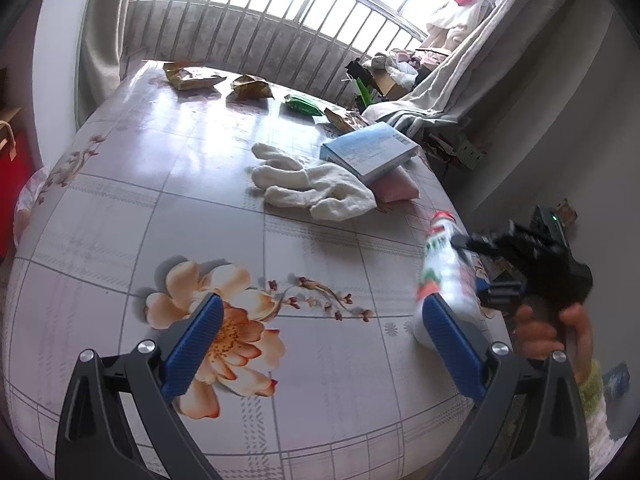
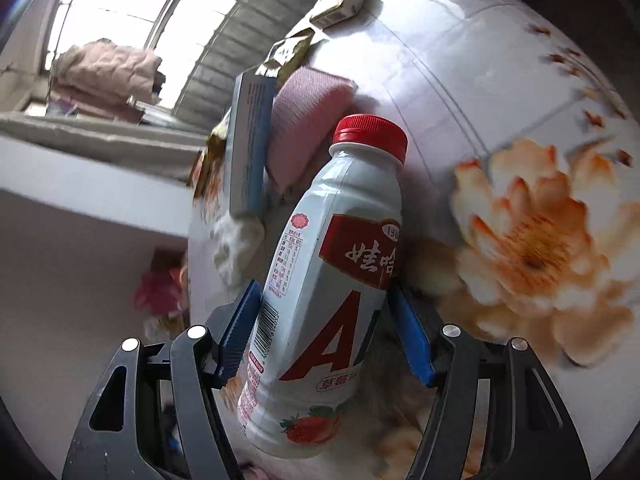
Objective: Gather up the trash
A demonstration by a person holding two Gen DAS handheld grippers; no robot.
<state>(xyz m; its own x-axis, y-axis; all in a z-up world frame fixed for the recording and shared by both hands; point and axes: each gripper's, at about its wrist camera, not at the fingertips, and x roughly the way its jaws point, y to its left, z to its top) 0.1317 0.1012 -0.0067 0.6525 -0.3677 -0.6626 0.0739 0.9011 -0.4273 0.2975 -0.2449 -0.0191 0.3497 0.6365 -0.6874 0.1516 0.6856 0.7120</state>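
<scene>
Right tongs (image 2: 324,320) are gripping a white drink bottle (image 2: 320,280) with a red cap at the bench (image 1: 200,208) edge, while left tongs (image 1: 324,344) are hovering wide open, holding nothing.

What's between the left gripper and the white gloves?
Only bare flowered tablecloth lies between the open left gripper and the white gloves, as the left wrist view shows; the bottle in the right gripper sits off to the side.
</scene>
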